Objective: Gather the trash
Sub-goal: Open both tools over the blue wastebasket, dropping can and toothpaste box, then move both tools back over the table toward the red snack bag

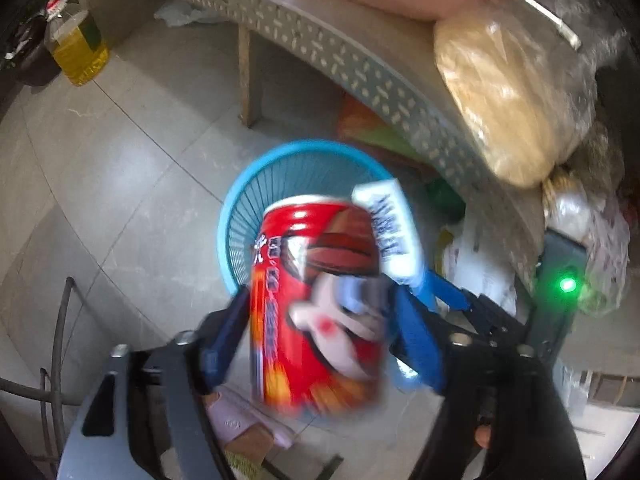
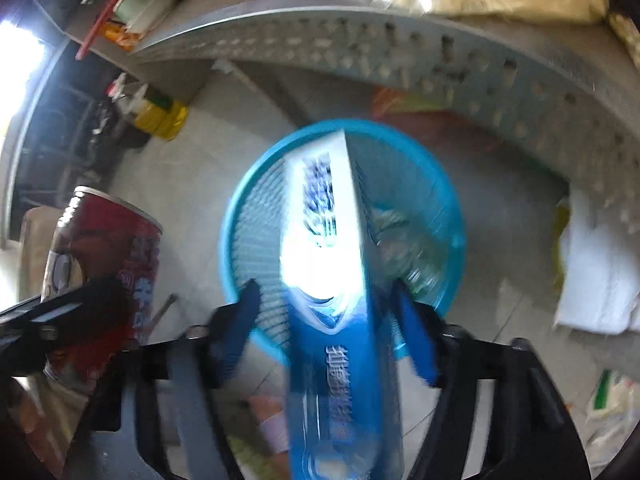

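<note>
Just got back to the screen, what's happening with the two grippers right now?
A person holds both grippers over the blue slatted wastebasket on the tiled floor. A red drink can sits between the left gripper fingers, and a blue-and-white toothpaste box between the right gripper fingers. Both look loose in the spread jaws, apparently being released into the basket. The blur leaves actual contact unclear.
</note>
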The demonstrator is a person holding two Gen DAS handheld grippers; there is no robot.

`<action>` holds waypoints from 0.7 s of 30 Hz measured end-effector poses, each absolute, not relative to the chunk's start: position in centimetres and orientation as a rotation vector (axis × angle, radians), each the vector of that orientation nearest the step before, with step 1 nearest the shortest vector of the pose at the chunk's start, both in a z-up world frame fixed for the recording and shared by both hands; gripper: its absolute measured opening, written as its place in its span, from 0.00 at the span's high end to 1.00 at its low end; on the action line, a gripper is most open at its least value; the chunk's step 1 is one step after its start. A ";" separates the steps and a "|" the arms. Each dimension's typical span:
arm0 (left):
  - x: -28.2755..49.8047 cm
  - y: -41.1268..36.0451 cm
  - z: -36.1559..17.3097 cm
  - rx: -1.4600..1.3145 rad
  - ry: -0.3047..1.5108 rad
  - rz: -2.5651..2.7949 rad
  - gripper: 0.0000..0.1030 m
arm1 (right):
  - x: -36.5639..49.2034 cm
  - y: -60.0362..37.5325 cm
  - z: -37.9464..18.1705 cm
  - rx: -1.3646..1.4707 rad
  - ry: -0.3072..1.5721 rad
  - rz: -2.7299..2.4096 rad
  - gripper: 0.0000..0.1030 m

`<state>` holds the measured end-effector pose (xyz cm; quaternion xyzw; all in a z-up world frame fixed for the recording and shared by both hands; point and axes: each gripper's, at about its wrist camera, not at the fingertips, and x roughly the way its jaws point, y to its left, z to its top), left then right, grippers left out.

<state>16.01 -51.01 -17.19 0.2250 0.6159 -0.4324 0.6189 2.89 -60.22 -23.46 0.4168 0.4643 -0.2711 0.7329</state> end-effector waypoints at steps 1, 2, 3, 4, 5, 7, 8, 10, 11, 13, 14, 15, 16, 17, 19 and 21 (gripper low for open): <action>16.2 -50.9 -16.7 0.502 1.411 -1.006 0.27 | 2.6 -60.1 -23.4 0.913 1.014 -0.596 0.35; 16.0 -50.6 -16.3 0.493 1.406 -1.021 0.27 | 2.2 -59.9 -23.3 0.908 1.002 -0.595 0.35; 15.9 -50.4 -15.8 0.491 1.397 -1.034 0.27 | 1.7 -59.5 -23.0 0.892 0.995 -0.601 0.35; 15.6 -50.2 -15.2 0.496 1.377 -1.044 0.27 | 1.3 -59.2 -22.8 0.876 0.995 -0.610 0.35; 15.4 -49.8 -14.5 0.504 1.349 -1.049 0.27 | 0.8 -58.8 -22.6 0.866 0.993 -0.613 0.35; 15.0 -49.0 -13.1 0.512 1.302 -1.065 0.27 | -0.2 -58.1 -22.2 0.856 0.983 -0.618 0.35; 14.8 -48.5 -12.3 0.516 1.276 -1.073 0.27 | -0.9 -57.5 -21.9 0.849 0.978 -0.623 0.35; 14.5 -47.9 -10.8 0.523 1.233 -1.087 0.27 | -1.5 -57.0 -21.7 0.838 0.973 -0.625 0.35; 14.3 -47.3 -10.0 0.521 1.212 -1.095 0.27 | -2.0 -56.6 -21.4 0.830 0.970 -0.625 0.35; 13.9 -45.9 -8.6 0.501 1.193 -1.105 0.27 | -2.8 -55.6 -20.7 0.814 0.962 -0.623 0.35; 13.8 -44.9 -7.6 0.478 1.184 -1.106 0.27 | -3.3 -55.0 -20.3 0.810 0.958 -0.618 0.35; 13.9 -44.1 -7.0 0.463 1.178 -1.106 0.27 | -3.4 -54.7 -20.1 0.808 0.955 -0.612 0.35; 13.9 -43.0 -6.1 0.439 1.169 -1.107 0.27 | -3.7 -54.2 -19.8 0.805 0.952 -0.605 0.35; 13.9 -41.7 -5.3 0.419 1.159 -1.108 0.27 | -3.5 -53.5 -19.4 0.800 0.951 -0.598 0.35; 13.7 -39.6 -4.0 0.392 1.140 -1.094 0.25 | -3.3 -52.3 -18.5 0.774 0.952 -0.572 0.35; 13.6 -37.1 -2.8 0.358 1.120 -1.075 0.23 | -3.0 -50.9 -17.3 0.737 0.941 -0.545 0.35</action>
